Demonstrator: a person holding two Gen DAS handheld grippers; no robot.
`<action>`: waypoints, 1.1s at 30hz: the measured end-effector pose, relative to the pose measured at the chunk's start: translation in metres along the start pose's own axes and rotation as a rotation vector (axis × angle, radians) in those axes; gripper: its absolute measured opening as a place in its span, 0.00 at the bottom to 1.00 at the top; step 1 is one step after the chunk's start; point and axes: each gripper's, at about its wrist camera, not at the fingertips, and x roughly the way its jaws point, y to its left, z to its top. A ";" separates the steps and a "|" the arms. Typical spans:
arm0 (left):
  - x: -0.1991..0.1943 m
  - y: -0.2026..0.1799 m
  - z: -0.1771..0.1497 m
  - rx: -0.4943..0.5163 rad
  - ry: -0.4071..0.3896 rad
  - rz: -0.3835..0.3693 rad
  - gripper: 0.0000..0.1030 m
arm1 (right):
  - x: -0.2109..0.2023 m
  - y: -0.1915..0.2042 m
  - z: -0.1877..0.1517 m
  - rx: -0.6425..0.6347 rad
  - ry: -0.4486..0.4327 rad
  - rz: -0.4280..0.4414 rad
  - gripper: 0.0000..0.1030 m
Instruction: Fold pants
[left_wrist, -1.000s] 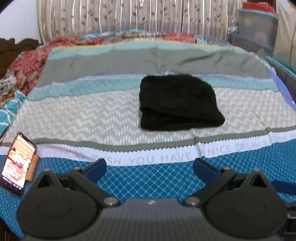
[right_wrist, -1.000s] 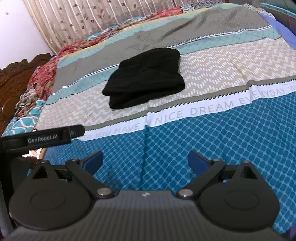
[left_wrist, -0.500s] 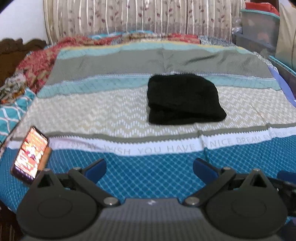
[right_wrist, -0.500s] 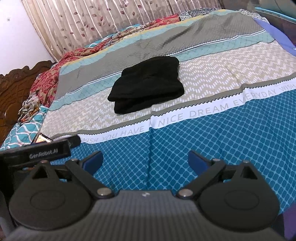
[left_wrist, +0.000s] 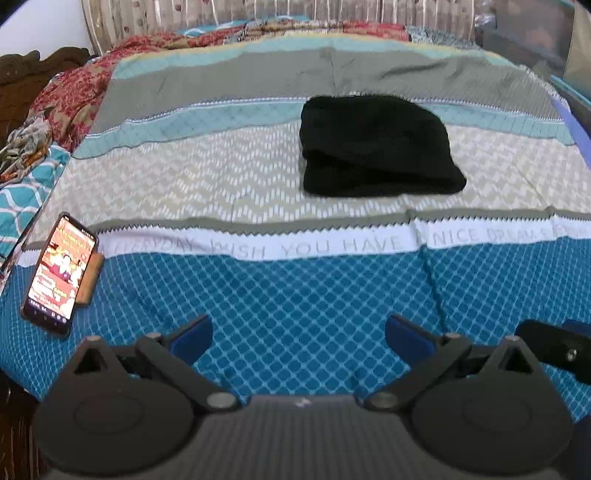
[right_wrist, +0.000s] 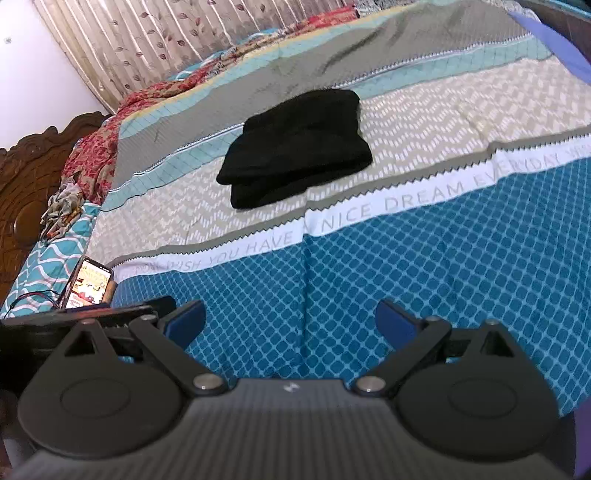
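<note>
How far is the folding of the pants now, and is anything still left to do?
Done: the black pants lie as a compact folded bundle on the patterned bedsheet. In hand: nothing; the left hand-held gripper and right hand-held gripper are open, apart from it. Left: seemingly nothing.

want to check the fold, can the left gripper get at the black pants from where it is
Probably yes. The left gripper is open and empty, and only bare bedspread lies between it and the folded black pants. It would need to move forward.
</note>
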 end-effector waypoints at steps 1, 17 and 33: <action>0.002 -0.001 -0.001 0.003 0.009 0.004 1.00 | 0.000 -0.001 -0.001 0.004 0.004 0.000 0.97; 0.021 -0.011 -0.017 0.060 0.092 0.021 1.00 | 0.006 -0.007 -0.005 0.035 0.058 0.012 0.97; 0.033 -0.016 -0.027 0.087 0.142 0.036 1.00 | 0.013 -0.012 -0.007 0.046 0.097 0.018 0.97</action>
